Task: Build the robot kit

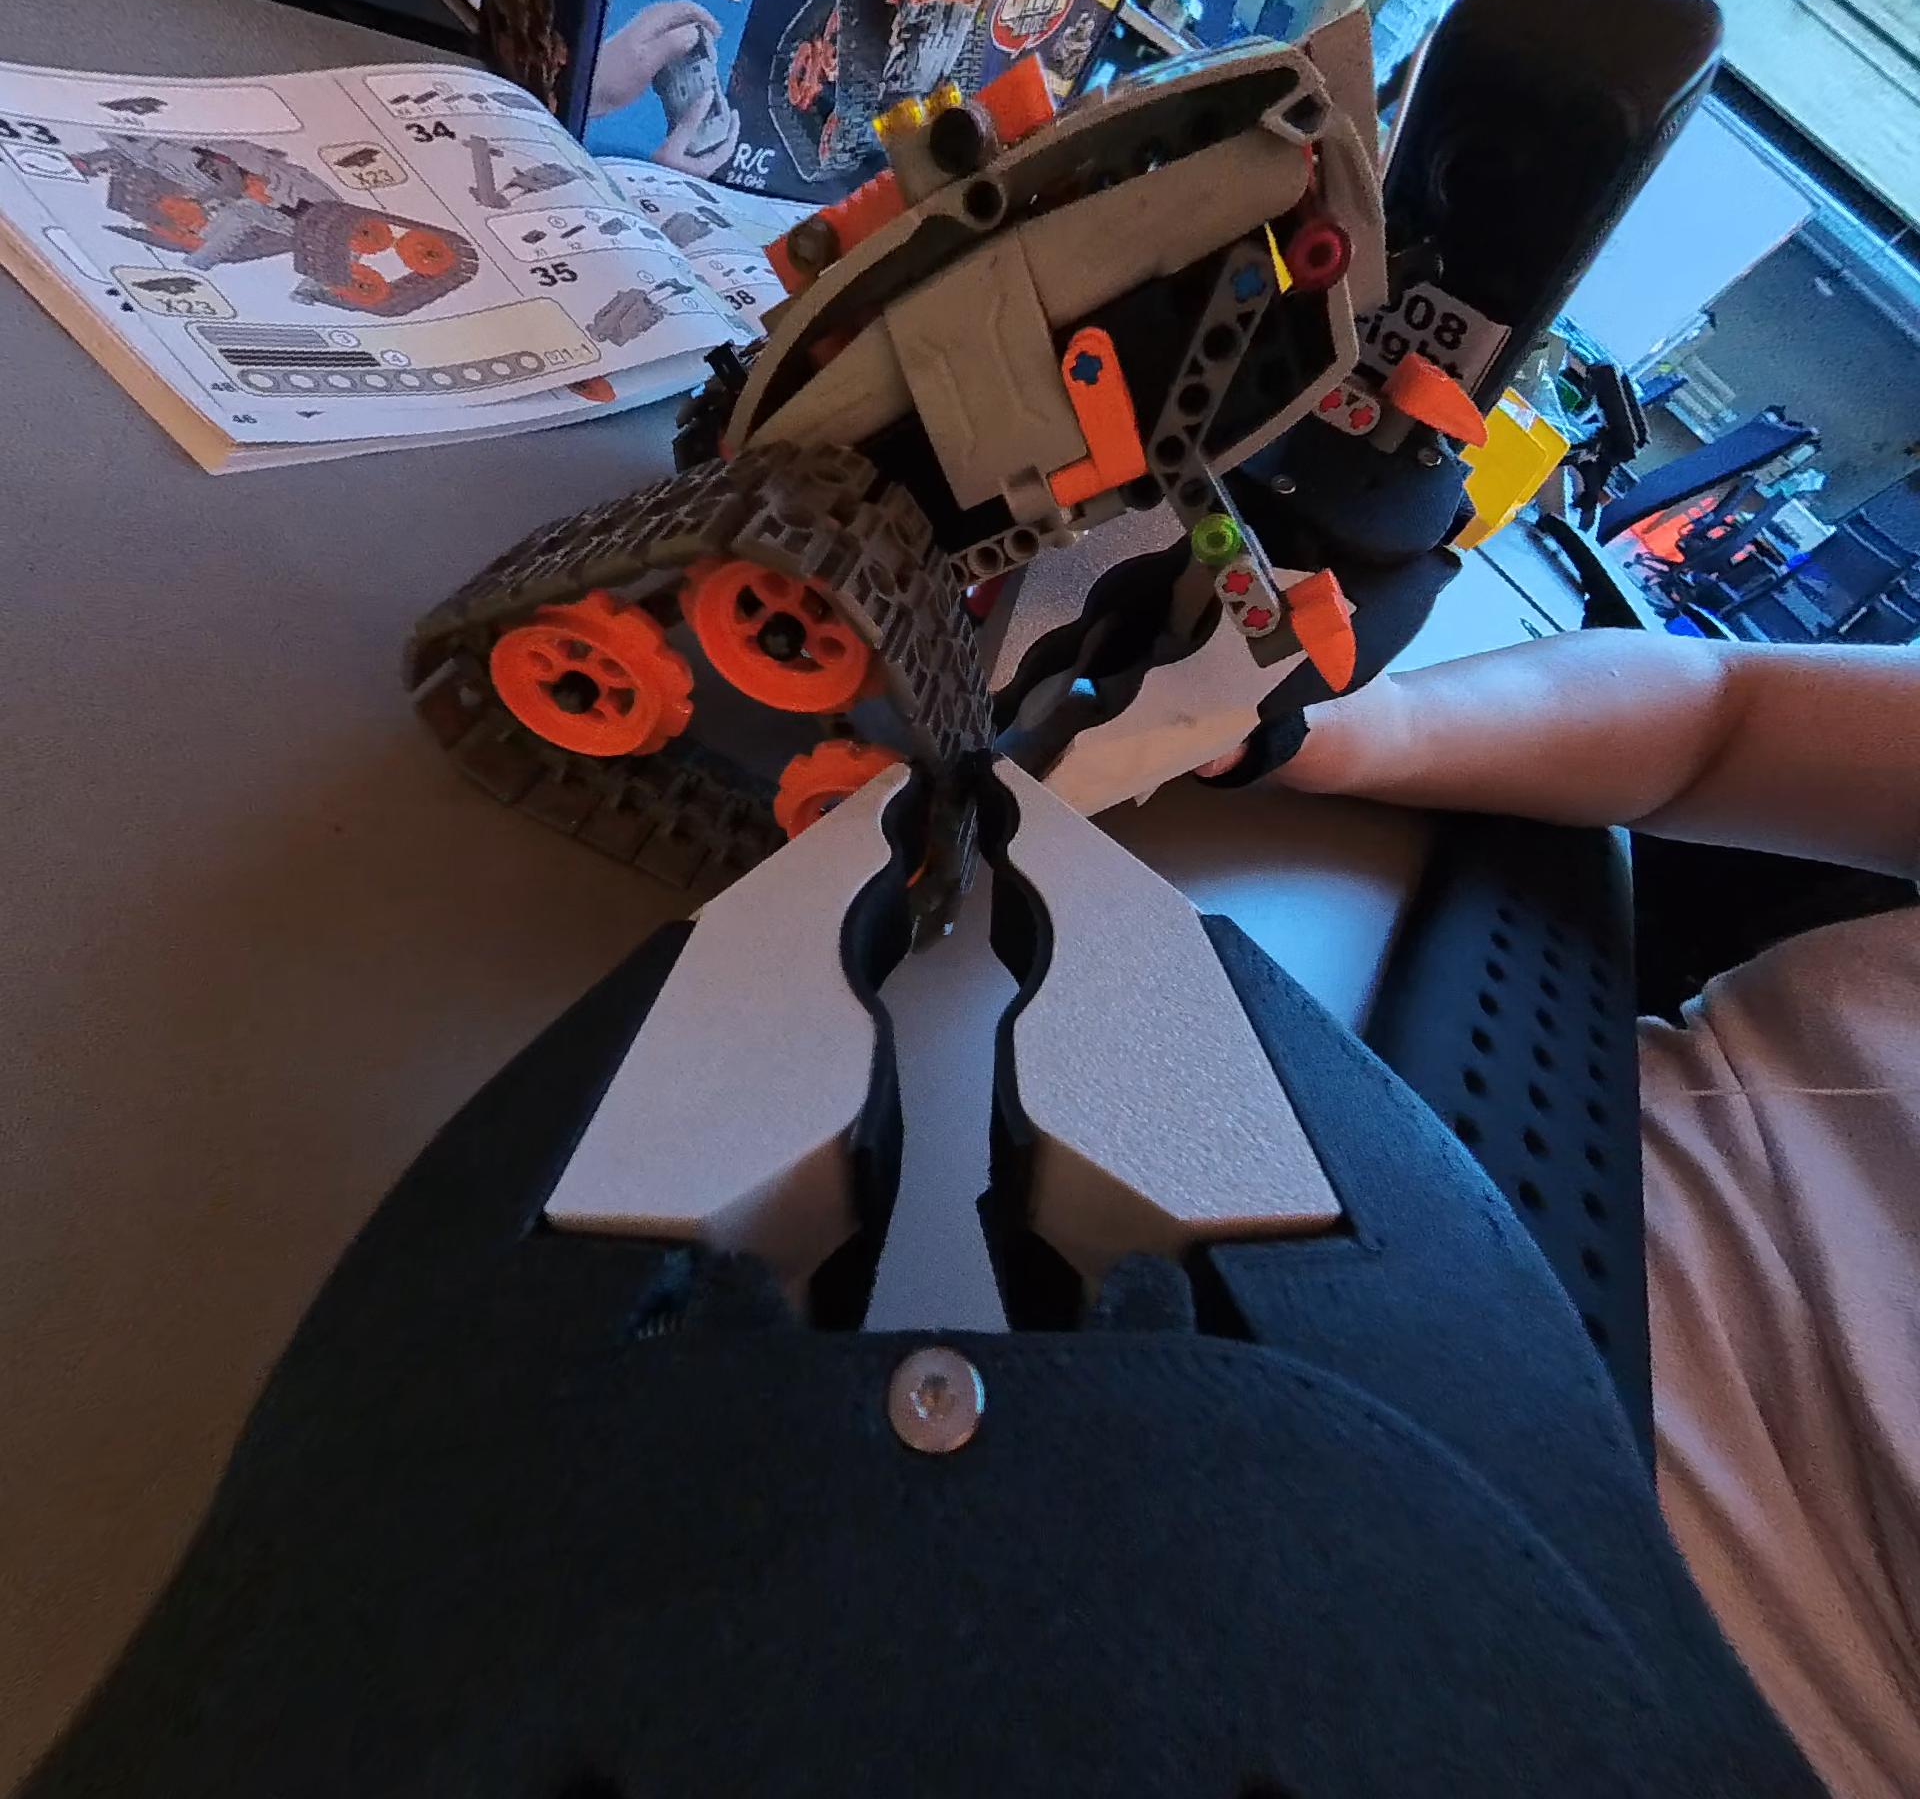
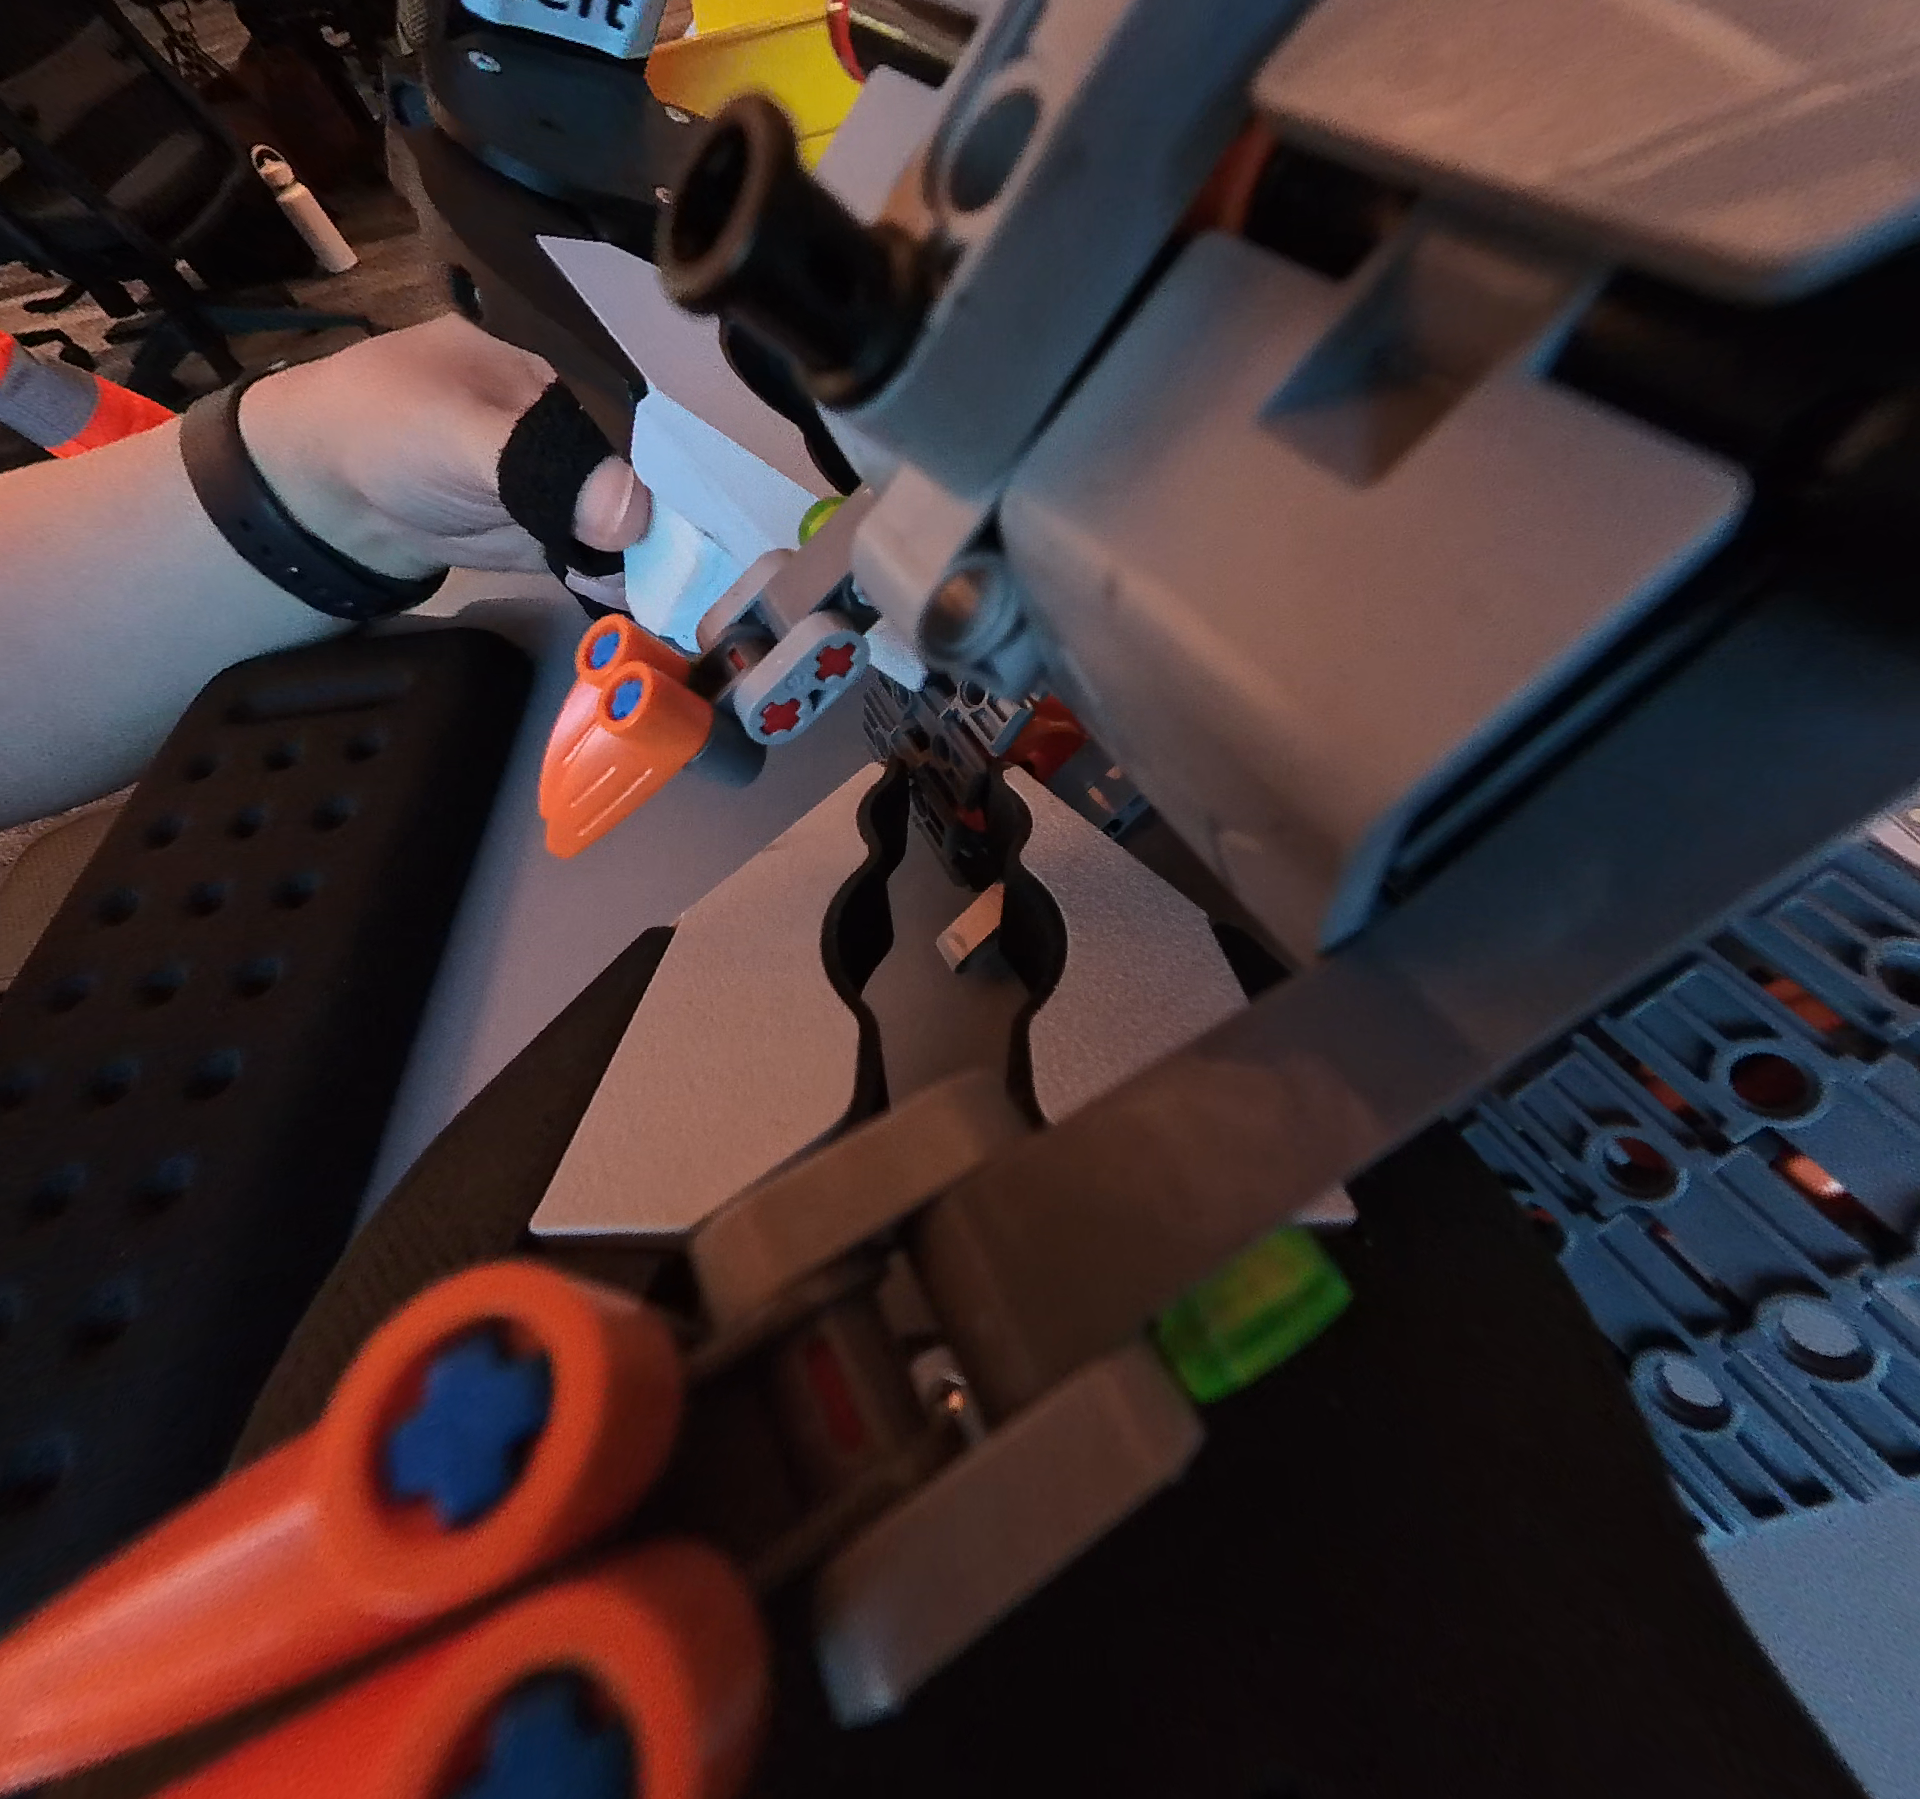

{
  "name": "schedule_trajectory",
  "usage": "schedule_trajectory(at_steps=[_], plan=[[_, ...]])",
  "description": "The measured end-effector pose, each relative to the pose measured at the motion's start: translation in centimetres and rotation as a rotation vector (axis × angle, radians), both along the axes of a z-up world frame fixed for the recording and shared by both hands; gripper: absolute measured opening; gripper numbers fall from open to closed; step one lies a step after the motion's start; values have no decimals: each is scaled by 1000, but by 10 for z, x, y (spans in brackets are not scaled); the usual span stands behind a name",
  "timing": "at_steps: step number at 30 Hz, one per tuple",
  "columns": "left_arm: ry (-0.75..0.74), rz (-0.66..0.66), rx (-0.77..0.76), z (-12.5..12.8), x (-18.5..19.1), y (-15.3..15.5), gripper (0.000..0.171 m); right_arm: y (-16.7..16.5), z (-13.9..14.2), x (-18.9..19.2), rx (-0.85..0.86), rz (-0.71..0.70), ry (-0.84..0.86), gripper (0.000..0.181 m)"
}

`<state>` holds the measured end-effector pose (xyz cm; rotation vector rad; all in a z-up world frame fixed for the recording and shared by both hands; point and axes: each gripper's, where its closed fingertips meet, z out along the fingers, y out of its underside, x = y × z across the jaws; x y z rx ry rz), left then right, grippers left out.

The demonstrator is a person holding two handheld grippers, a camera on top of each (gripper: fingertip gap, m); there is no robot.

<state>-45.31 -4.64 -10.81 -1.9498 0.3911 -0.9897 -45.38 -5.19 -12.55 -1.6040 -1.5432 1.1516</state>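
Note:
A grey brick-built tracked vehicle [image 1: 997, 336] with orange wheels [image 1: 587, 674] and grey link tracks [image 1: 831, 544] is tilted up, one track end resting on the grey table [image 1: 260, 710]. My left gripper [image 1: 951, 783] is shut on the edge of its track. My right gripper [image 2: 948, 799] is shut on a dark track section on the model's other side. The model's grey body [image 2: 1351, 523] and orange claw pieces [image 2: 613, 762] fill the right wrist view. The right gripper's white finger [image 1: 1174, 721] shows beyond the model. The left gripper's white finger [image 2: 707, 461] shows with a hand [image 2: 416, 461] on it.
An open instruction booklet [image 1: 312, 243] lies at the back left, with a blue toy box [image 1: 831, 14] standing behind it. A black perforated chair [image 1: 1507, 1022] and a person's forearm [image 1: 1610, 741] are at the right. A yellow bin [image 2: 769, 14] stands farther off. Less than 4 cm separates the two grippers' tips.

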Motion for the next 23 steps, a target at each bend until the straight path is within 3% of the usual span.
schedule_trajectory(at_steps=[23], plan=[[-59, 0, -73, -5, 8, -2, 7, 0, -2, 2, -31, -22, -16, 12]])
